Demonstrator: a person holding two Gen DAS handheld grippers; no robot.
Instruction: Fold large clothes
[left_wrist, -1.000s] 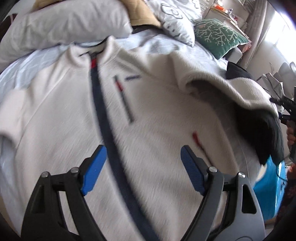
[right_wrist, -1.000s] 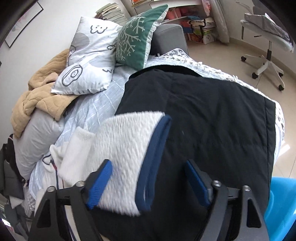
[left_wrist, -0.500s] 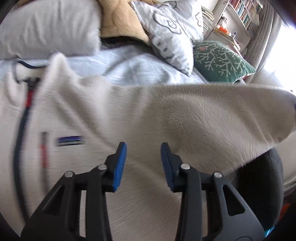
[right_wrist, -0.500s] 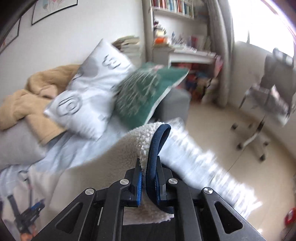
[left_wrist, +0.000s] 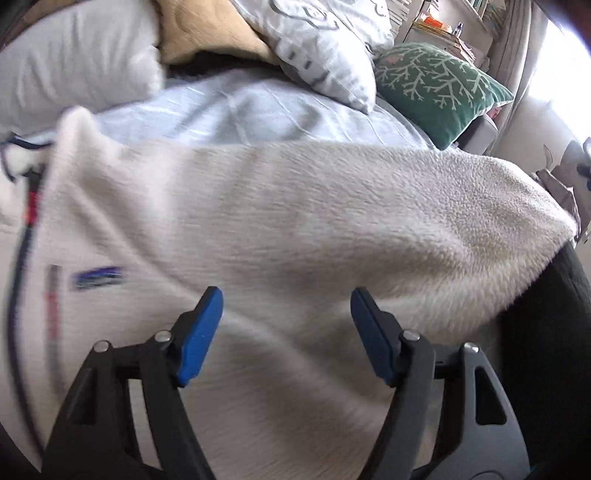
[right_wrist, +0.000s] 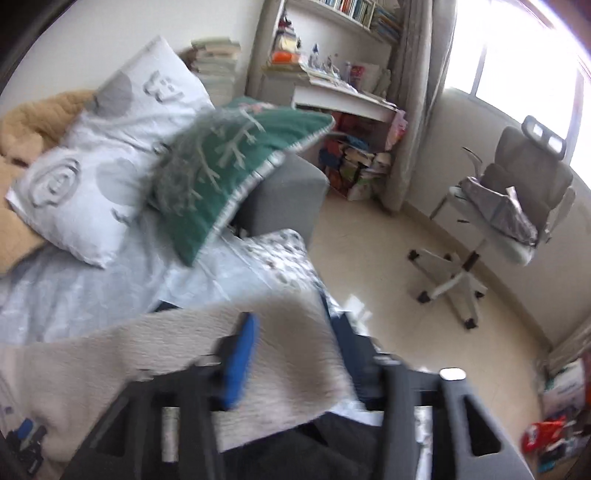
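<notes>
A cream fleece jacket (left_wrist: 258, 229) with a dark zip and red pulls lies on the bed, its sleeve stretched out to the right over a black garment (left_wrist: 546, 332). My left gripper (left_wrist: 286, 325) is open and empty just above the sleeve's base. In the right wrist view the sleeve's end (right_wrist: 184, 354) lies between the open jaws of my right gripper (right_wrist: 295, 354), blurred by motion. The left gripper also shows small at that view's lower left (right_wrist: 26, 439).
Light blue bedding (left_wrist: 240, 114), a white patterned pillow (right_wrist: 103, 155), a green cushion (right_wrist: 229, 155) and a tan blanket (left_wrist: 207, 33) lie at the bed's head. An office chair (right_wrist: 509, 206), a desk and book stacks (right_wrist: 351, 166) stand on the floor to the right.
My right gripper has opened and let go of the sleeve cuff after carrying it outward. My left gripper closed partway, then opened wide again, and shifted right along the jacket.
</notes>
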